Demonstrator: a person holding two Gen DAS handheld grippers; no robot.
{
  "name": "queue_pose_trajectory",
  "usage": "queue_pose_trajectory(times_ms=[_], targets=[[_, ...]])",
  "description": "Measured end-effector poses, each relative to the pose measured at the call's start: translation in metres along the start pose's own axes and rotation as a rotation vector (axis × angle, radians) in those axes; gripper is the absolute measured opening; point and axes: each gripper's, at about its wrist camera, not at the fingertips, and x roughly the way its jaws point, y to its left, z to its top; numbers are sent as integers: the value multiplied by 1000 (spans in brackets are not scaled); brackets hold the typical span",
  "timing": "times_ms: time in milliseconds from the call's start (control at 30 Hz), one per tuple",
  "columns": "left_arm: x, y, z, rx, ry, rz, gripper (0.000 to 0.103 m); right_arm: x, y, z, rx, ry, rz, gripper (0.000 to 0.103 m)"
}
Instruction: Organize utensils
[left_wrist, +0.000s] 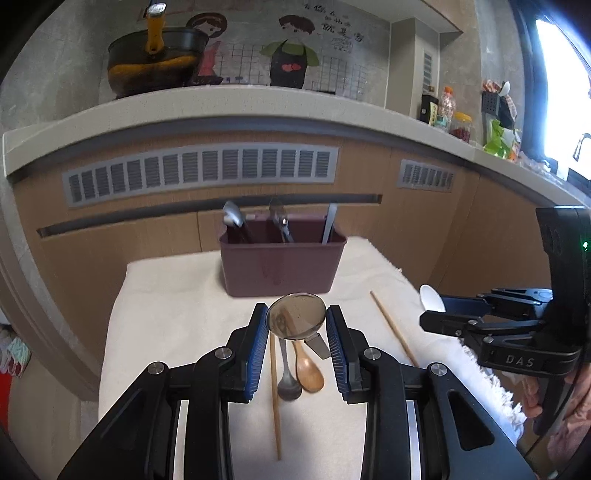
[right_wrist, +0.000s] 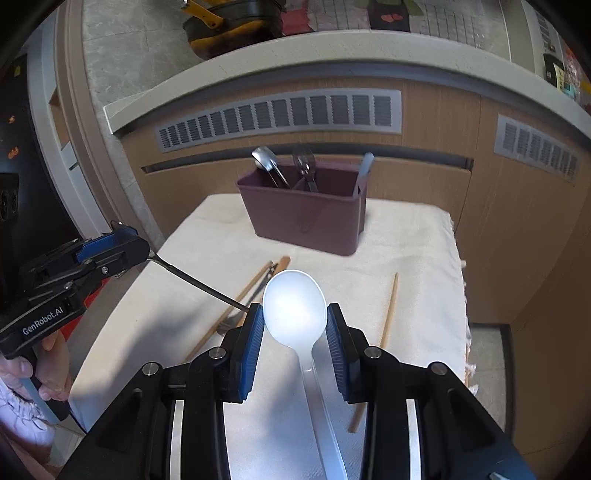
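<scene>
- Here, our left gripper (left_wrist: 297, 325) is clamped on a metal ladle (left_wrist: 296, 320), bowl up between the blue pads, lifted above the table (left_wrist: 177, 295).
- Our right gripper (right_wrist: 295, 325) grips a white plastic spoon (right_wrist: 294, 308), its handle running back between the fingers.
- A maroon caddy (left_wrist: 282, 267) stands at the table's far side, with metal spoons and a pale handle upright in its compartments.
- On the cream cloth below we see a wooden spoon (left_wrist: 308, 369), a steel spoon (left_wrist: 288, 384) touching it, and two separate chopsticks (left_wrist: 275, 398).
</scene>
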Motion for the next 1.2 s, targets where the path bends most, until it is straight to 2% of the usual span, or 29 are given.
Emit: queue_pose_trajectory(times_ms=[133, 267, 333, 467, 600, 800, 1000, 1100, 1200], targets=[[-26, -1, 52, 71, -100, 1, 33, -25, 9, 36, -71, -116, -10, 32], [-43, 4, 116, 118, -204, 5, 33, -63, 15, 104, -135, -322, -21, 32], [-43, 7, 142, 135, -246, 25, 33, -75, 14, 136, -138, -414, -5, 32], [-28, 19, 175, 158, -278, 70, 33, -74, 7, 184, -128, -515, 11, 32], [3, 44, 184, 125, -229, 83, 33, -38, -6, 208, -81, -507, 24, 32], [65, 74, 167, 65, -122, 79, 33, 31, -20, 205, -41, -439, 23, 32], [107, 88, 155, 10, -80, 55, 33, 101, -44, 201, 15, -352, 9, 32], [112, 97, 145, 12, -63, 64, 33, 116, -51, 194, 27, -313, 12, 32], [119, 111, 132, 16, -14, 101, 33, 116, -53, 184, 16, -296, 14, 32]])
